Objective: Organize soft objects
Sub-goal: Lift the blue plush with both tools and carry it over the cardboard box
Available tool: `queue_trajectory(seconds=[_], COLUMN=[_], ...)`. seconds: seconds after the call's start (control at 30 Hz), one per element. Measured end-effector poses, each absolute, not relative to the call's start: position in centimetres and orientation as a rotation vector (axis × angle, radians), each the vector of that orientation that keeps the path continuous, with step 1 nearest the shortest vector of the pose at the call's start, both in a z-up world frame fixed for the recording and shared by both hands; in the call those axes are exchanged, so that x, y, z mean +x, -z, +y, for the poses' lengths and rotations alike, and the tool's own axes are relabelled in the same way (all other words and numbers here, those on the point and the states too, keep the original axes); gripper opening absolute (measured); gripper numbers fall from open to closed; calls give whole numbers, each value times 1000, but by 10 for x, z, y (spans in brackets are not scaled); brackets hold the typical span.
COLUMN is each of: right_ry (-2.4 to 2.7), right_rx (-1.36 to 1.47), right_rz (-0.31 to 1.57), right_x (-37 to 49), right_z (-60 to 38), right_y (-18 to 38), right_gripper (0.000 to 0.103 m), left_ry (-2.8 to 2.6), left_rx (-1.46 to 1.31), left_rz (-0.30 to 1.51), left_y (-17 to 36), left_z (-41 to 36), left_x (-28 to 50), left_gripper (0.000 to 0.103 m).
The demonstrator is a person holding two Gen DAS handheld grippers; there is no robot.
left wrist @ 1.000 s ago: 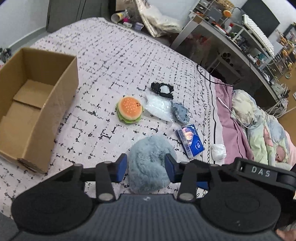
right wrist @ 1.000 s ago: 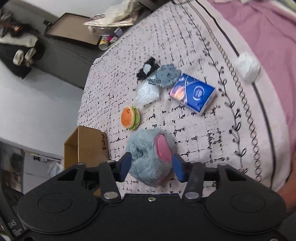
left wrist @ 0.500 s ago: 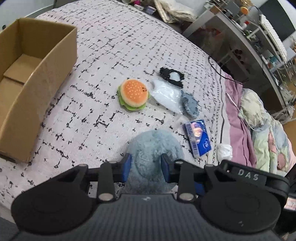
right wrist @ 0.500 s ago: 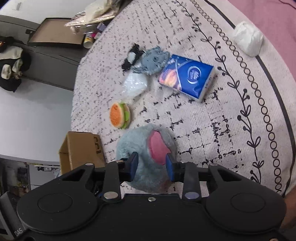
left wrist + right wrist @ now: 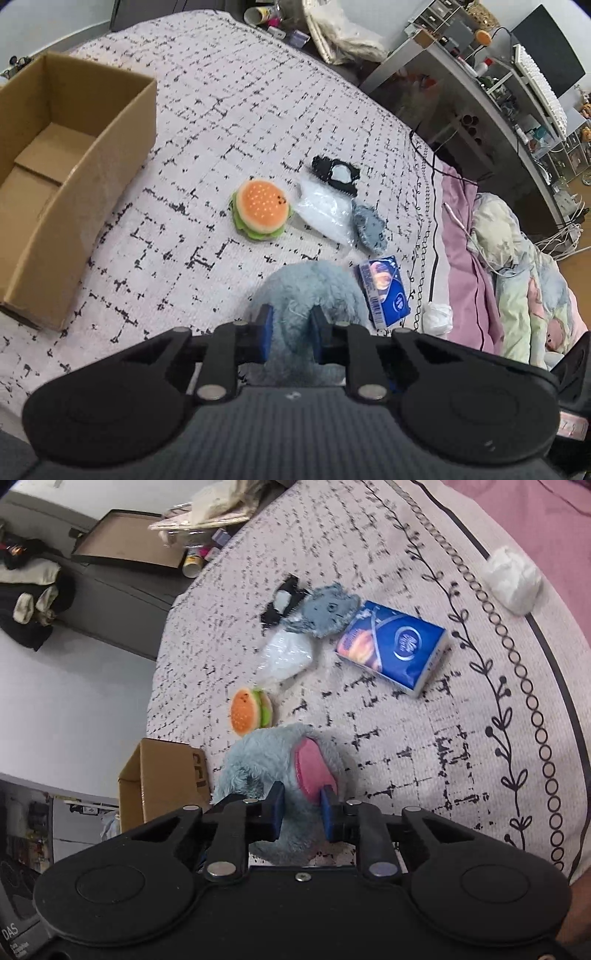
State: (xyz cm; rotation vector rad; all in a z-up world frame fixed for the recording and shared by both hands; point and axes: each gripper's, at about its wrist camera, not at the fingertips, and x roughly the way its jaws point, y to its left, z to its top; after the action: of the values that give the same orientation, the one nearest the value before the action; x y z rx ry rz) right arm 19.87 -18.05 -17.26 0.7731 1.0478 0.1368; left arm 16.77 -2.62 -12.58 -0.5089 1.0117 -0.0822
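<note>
Left gripper (image 5: 290, 326): jaws closing, blue pads sunk into the fur of the blue plush toy (image 5: 314, 291), pinching it from both sides.
Right gripper (image 5: 302, 808): jaws closing, pads pressed into the same blue plush toy (image 5: 269, 760), one pad against its pink patch (image 5: 312, 770).
Blue plush toy: on the bed cover (image 5: 192, 147), near the cover's front edge, squeezed between both pairs of fingers.
Burger plush (image 5: 261, 210): flat on the cover, toward its middle, just beyond the blue toy.
Clear plastic bag (image 5: 325, 214): just beside the burger plush, touching the small grey plush (image 5: 369, 229).
Black and white piece (image 5: 336, 173): beyond the bag, at its far end.
Tissue pack (image 5: 384, 291): blue, beside the plush toy, near the cover's patterned border.
White wad (image 5: 513, 579): on the border, at the pink sheet (image 5: 535, 513).
Cardboard box (image 5: 59, 177): open, on the cover's left side, well apart from the toys.
</note>
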Motion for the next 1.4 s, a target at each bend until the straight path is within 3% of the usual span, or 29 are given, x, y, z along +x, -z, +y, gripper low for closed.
queue_trajectory(seconds=[1.4], right_ry=[-360], right_rx=[553], right_rz=[726], right_x=[162], right_z=[-112], right_y=[74], right_gripper=[20], left_ry=[131], left_rx=[-508], left_rz=[727], left_y=[27], left_z=[40], left_x=[108], left_gripper=[16])
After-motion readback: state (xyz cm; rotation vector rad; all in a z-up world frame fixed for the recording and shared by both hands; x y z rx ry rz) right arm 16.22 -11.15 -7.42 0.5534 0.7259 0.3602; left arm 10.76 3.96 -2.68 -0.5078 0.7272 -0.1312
